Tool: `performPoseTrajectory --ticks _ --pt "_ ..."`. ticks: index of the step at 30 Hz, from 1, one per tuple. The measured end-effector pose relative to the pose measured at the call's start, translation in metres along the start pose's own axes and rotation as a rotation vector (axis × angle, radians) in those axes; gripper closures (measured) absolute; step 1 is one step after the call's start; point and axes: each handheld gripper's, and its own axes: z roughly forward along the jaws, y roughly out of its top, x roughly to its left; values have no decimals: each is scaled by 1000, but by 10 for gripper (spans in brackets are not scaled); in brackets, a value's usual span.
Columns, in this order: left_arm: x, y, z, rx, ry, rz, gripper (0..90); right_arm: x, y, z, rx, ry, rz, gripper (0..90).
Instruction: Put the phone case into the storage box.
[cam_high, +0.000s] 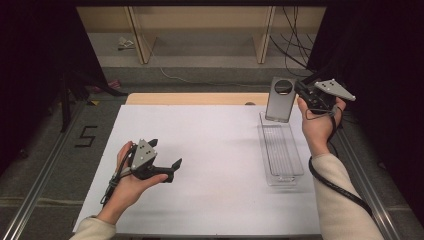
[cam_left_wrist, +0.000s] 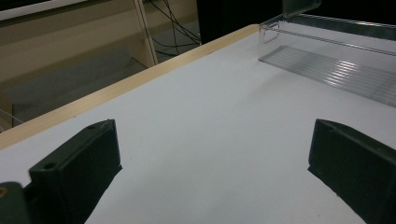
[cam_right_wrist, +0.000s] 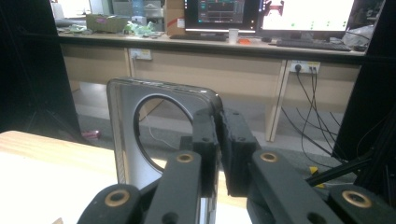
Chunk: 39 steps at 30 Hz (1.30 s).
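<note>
While the right gripper (cam_high: 299, 92) clamps the case (cam_high: 280, 100) (upright, by its edge) above the far end of the tray (cam_high: 281, 150), the left gripper (cam_high: 167, 167) rests open-jawed over the table (cam_high: 210, 150).

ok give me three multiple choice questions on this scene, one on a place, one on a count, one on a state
1. Where is the grey phone case?
A. flat on the white sheet
B. held upright above the far end of the clear tray
C. in the left claw

2. How many round cut-outs does the case have?
A. one
B. two
C. three

3. How is the left claw?
A. shut on the tray
B. shut on the case
C. open, holding nothing

Answers: 1 B, the right claw grips its upper corner over the tray; 2 A, a single big hole near its top; 3 C, its jaws stand wide apart over bare sheet.
</note>
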Motion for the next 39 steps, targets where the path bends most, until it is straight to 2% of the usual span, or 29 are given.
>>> performPoseTrajectory --ticks 39 --pt "0 0 0 -1 1 3 17 -5 -7 14 24 -13 -2 855"
